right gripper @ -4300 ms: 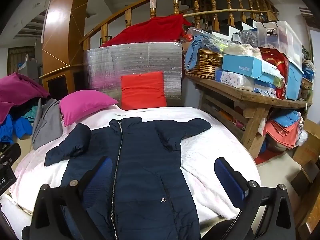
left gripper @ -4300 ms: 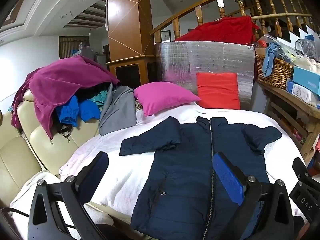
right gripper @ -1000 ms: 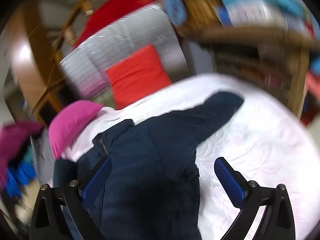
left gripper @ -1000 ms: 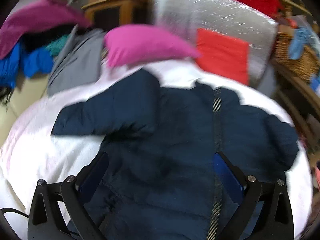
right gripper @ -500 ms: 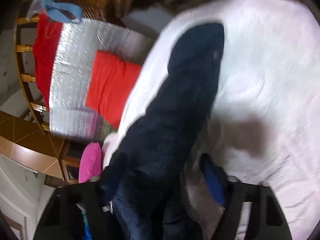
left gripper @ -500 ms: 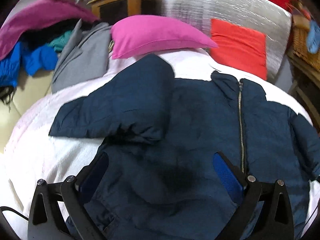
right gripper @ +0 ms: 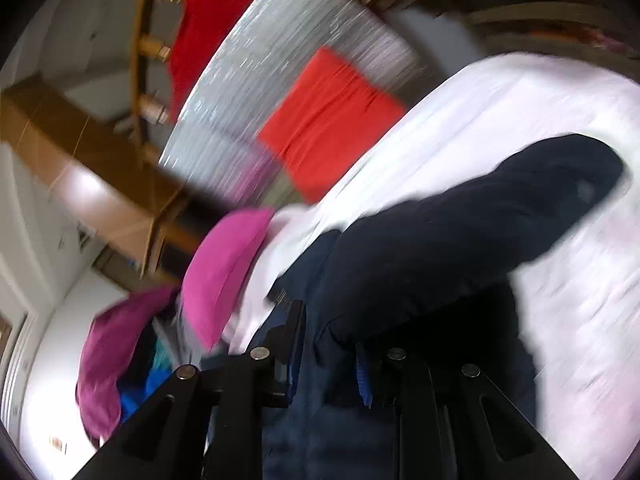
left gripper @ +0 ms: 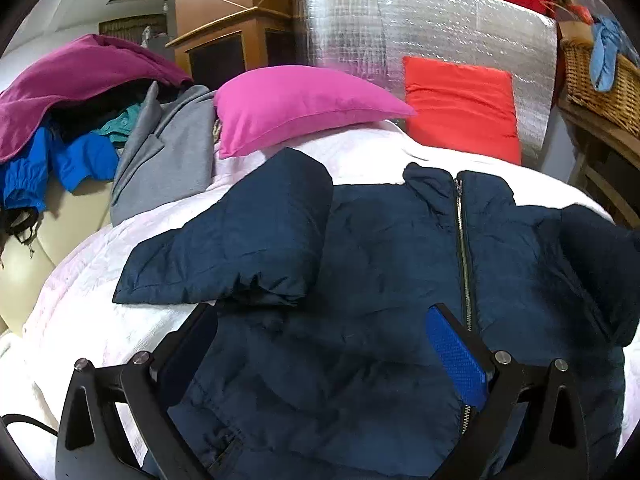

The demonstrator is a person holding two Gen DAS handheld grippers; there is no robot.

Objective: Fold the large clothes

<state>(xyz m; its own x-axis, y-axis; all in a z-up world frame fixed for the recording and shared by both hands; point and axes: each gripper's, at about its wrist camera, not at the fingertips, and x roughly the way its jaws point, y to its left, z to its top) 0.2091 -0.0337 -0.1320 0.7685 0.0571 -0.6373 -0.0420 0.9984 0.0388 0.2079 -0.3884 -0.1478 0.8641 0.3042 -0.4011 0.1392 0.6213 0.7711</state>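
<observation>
Our left gripper (left gripper: 322,344) hangs with its jaws wide apart over the dark navy padded zip-up jacket (left gripper: 380,280), which lies spread on the white quilted cover (left gripper: 80,292) directly beneath and ahead of it; nothing is pinched. Our right gripper (right gripper: 330,364) has just been closing its jaws, and they now pinch a fold of the jacket near its sleeve (right gripper: 480,224), which stretches ahead and to the right. Beyond both grippers sit a pink cushion (left gripper: 296,104) and a red cushion (left gripper: 460,108).
</observation>
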